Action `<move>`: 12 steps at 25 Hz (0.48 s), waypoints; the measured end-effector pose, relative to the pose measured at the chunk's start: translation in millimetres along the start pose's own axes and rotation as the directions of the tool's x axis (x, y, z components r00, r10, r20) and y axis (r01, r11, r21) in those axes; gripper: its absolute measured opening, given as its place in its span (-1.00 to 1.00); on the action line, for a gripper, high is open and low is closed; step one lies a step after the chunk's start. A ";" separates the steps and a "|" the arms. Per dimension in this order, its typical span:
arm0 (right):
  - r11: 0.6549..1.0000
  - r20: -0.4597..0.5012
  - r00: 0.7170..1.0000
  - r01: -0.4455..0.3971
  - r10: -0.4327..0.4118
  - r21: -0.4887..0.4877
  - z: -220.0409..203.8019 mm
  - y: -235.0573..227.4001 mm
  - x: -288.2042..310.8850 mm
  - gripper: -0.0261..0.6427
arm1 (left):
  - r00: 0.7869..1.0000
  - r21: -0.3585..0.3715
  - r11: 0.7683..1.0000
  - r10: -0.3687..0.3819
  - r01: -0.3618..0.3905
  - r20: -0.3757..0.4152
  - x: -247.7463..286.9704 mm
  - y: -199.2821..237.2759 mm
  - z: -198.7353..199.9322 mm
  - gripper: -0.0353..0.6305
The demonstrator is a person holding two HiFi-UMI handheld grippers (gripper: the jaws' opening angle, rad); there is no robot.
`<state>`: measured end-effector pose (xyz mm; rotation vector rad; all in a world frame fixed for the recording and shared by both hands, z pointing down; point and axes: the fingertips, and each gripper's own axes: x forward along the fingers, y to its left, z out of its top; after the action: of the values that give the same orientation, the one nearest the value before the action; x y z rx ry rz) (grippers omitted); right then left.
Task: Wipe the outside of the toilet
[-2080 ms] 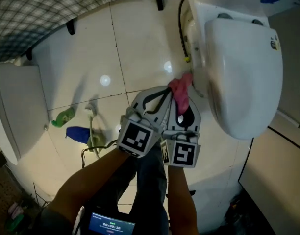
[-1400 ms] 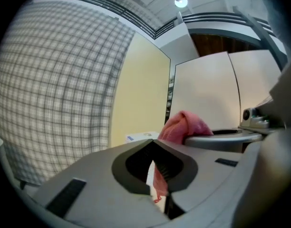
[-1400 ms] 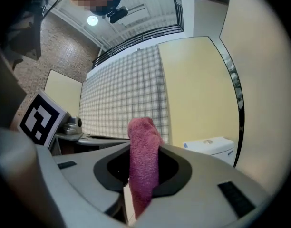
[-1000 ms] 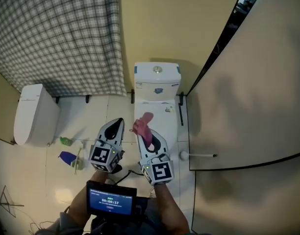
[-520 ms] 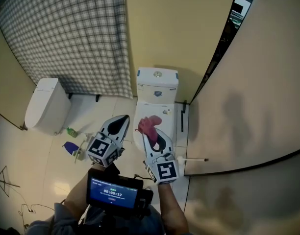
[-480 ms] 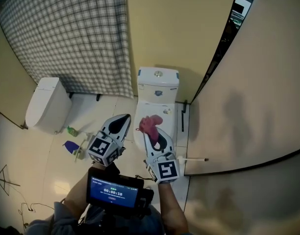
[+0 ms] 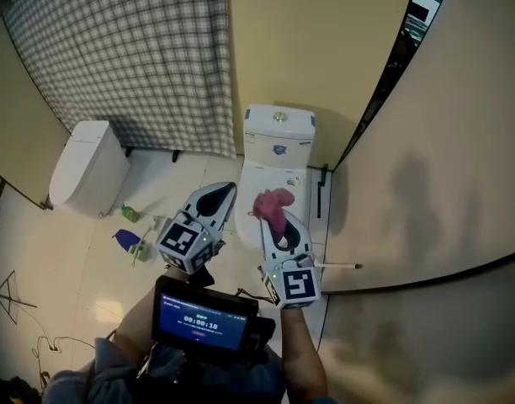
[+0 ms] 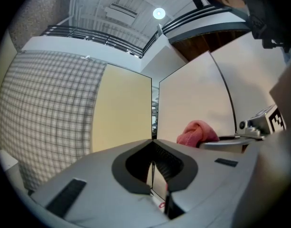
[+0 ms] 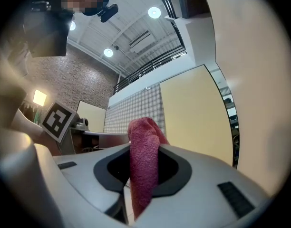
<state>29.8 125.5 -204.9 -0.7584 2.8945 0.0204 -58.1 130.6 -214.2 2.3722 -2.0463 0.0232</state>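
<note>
A white toilet [image 7: 277, 154] with its lid down stands against the yellow back wall in the head view. My right gripper [image 7: 274, 214] hangs over the front of the toilet, shut on a pink cloth [image 7: 273, 205] that bunches out past its tips. In the right gripper view the pink cloth [image 9: 144, 160] is pinched between the jaws and points up. My left gripper [image 7: 226, 194] is just left of the toilet, raised, shut with nothing in it. From the left gripper view, the jaws meet at the tip [image 8: 152, 144] and the pink cloth [image 8: 197, 132] shows to the right.
A white bin [image 7: 87, 166] stands at the left under a checked curtain [image 7: 131, 49]. A green bottle [image 7: 129, 215] and a blue bottle [image 7: 126, 240] lie on the tiled floor. A toilet brush [image 7: 337, 266] lies by the partition wall [image 7: 443, 141] on the right.
The view has pulled back from a close look at the toilet's side to a standing look over the whole toilet. Both grippers have lifted away, the cloth still in the right one.
</note>
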 end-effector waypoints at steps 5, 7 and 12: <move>0.999 -0.002 1.000 -0.001 0.001 -0.036 5.2 -0.3 0.1 -0.68 | 1.000 -0.011 1.000 -0.014 0.014 0.014 3.7 -3.7 -1.1 -0.86; 0.999 -0.005 1.000 0.001 -0.001 -0.037 2.1 -1.1 -4.0 -0.68 | 1.000 -0.013 1.000 -0.019 0.019 0.017 5.1 -8.6 -4.3 -0.86; 1.000 -0.021 1.000 0.001 -0.001 -0.024 -3.9 -6.8 -12.2 -0.68 | 0.999 -0.010 1.000 -0.028 0.029 0.014 10.8 -21.5 -5.8 -0.86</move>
<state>43.1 125.3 -199.0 -0.7690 2.9190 0.0470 -35.3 123.2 -208.2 2.4022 -2.0133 -0.0045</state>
